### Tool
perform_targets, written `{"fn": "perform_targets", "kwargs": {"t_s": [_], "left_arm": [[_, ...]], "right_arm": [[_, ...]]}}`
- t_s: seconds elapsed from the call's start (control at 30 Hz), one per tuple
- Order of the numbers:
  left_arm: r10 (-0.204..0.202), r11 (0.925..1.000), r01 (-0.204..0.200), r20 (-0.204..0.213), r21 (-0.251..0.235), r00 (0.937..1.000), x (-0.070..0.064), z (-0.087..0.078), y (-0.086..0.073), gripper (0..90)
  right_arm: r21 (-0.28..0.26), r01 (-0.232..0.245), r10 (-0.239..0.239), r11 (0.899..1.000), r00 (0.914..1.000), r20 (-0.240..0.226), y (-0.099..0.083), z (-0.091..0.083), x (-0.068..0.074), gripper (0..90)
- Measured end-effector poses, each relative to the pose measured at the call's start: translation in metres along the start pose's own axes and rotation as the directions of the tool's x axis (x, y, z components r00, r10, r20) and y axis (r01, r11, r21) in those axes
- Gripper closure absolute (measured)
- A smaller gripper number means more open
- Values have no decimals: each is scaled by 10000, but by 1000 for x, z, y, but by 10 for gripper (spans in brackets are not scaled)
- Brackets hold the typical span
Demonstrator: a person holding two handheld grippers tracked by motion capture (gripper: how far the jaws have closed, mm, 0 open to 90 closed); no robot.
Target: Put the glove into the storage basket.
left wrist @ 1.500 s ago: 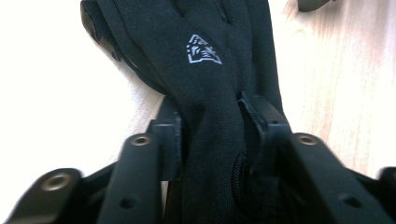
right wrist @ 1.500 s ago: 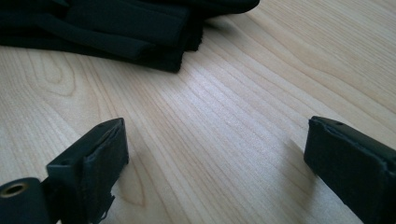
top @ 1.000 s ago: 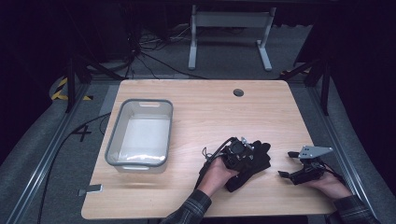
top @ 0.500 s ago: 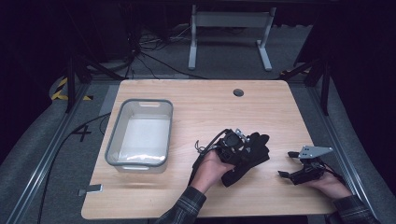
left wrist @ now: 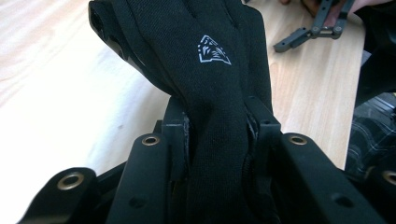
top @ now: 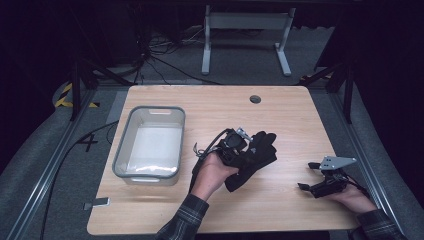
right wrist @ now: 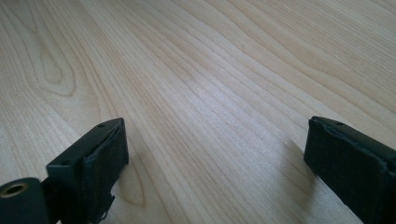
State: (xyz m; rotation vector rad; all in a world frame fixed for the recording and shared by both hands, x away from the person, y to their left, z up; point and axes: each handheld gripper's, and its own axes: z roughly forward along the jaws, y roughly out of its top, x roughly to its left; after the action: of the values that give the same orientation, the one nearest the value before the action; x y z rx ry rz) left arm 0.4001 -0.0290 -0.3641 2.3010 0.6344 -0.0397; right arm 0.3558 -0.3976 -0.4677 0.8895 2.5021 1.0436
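Note:
A black glove (top: 256, 153) with a small white logo hangs over the wooden table (top: 280, 120), near its middle front. My left gripper (top: 234, 143) is shut on it. In the left gripper view the two jaws pinch the glove (left wrist: 211, 70) around its narrow part, and its fingers spread out beyond the left gripper (left wrist: 217, 135). My right gripper (top: 311, 177) rests low at the table's front right, held by a hand, and is open. In the right gripper view the right gripper (right wrist: 215, 154) has its jaws wide apart over bare wood, nothing between them.
A clear plastic bin with a grey rim (top: 155, 108) stands on the left side of the table, nothing visible inside. A round cable hole (top: 255, 99) sits near the far edge. The other hand's gripper (left wrist: 317, 28) appears beyond the glove in the left gripper view.
My left gripper has carried the glove a little to the left and away from the front edge. The right gripper has stayed in place.

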Motion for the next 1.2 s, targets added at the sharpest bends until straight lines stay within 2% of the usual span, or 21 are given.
{"fn": "perform_targets", "kwargs": {"t_s": [0.17,0.37,0.5,0.53,0.57,0.67,0.87,1.07,1.2], "left_arm": [[-196,9996,186,-435,-235,9989,12,-20,-6,675],[-537,9977,495,-968,-460,9939,26,-48,-16,675],[-756,9957,677,-1343,-629,9880,35,-66,-24,674],[-883,9944,784,-1492,-704,9849,39,-75,-29,674],[-883,9944,784,-1492,-704,9849,39,-75,-29,675],[-1056,9924,926,-1734,-814,9792,45,-86,-36,674],[-1444,9872,1244,-2277,-1000,9630,60,-108,-51,675],[-1891,9784,1591,-2594,-1323,9471,75,-125,-66,675],[-2282,9701,1910,-2941,-1498,9281,87,-134,-79,675]], "right_arm": [[-1,-1,1,10000,10000,1,0,0,0,69],[-2,1,-1,10000,10000,-6,0,0,0,69],[-3,3,-3,10000,10000,2,0,0,0,69],[-4,0,0,10000,10000,0,0,0,0,69],[-4,1,-1,10000,10000,2,0,0,0,69],[-3,0,0,10000,10000,1,0,0,0,69],[-15,-9,9,10000,10000,6,0,0,0,69],[-13,-17,17,10000,10000,10,0,0,0,69],[-16,-22,22,10000,10000,16,0,0,0,69]]}}
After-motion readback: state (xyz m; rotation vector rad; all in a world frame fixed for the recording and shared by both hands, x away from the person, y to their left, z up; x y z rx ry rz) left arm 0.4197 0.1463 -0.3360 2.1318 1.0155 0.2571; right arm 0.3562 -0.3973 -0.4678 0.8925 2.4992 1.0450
